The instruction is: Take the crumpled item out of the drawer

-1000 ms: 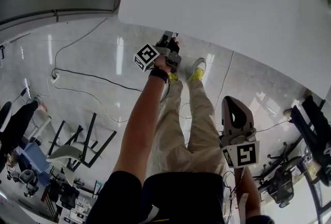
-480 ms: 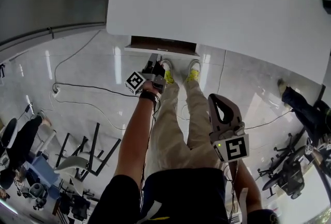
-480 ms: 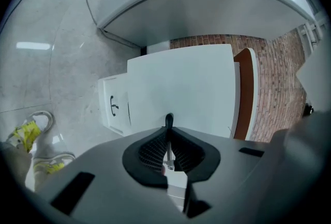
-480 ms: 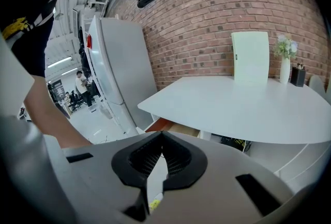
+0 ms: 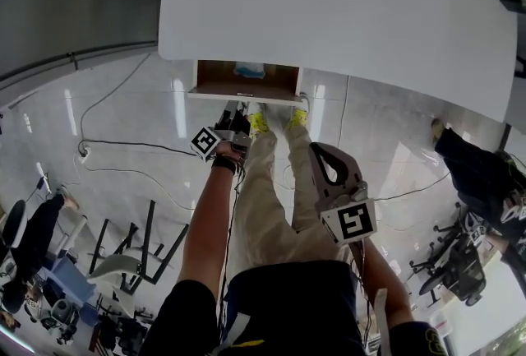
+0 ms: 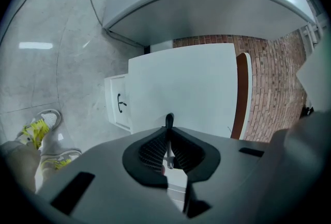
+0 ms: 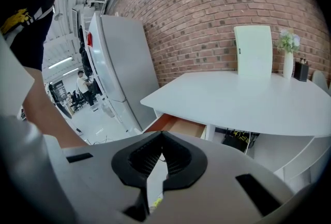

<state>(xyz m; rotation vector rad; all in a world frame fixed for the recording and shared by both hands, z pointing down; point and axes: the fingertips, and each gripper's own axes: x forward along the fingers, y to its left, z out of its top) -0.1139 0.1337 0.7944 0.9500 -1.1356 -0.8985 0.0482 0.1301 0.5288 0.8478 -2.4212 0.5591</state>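
Under the white table (image 5: 345,9) a drawer (image 5: 245,83) stands pulled out, brown inside; the right gripper view shows the drawer (image 7: 178,125) as well. A pale blue-and-white crumpled item (image 5: 249,71) lies in its far part. My left gripper (image 5: 234,110) is at the drawer's white front (image 6: 181,83), shut on the thin metal handle (image 6: 168,140) between its pads. My right gripper (image 5: 317,152) hangs lower right of the drawer, away from it, shut with nothing in it; in its own view the right gripper (image 7: 160,134) points toward the drawer.
My legs and yellow shoes (image 5: 260,122) stand right below the drawer. Cables (image 5: 123,145) trail over the glossy floor at left, with black-framed chairs (image 5: 123,247) nearer. A fridge (image 7: 121,62), a brick wall, a white chair (image 7: 253,49) and a vase (image 7: 288,55) surround the table.
The drawer has slid out from under the table with my left gripper on its handle, and the crumpled item has come into sight. The right gripper has hardly moved.
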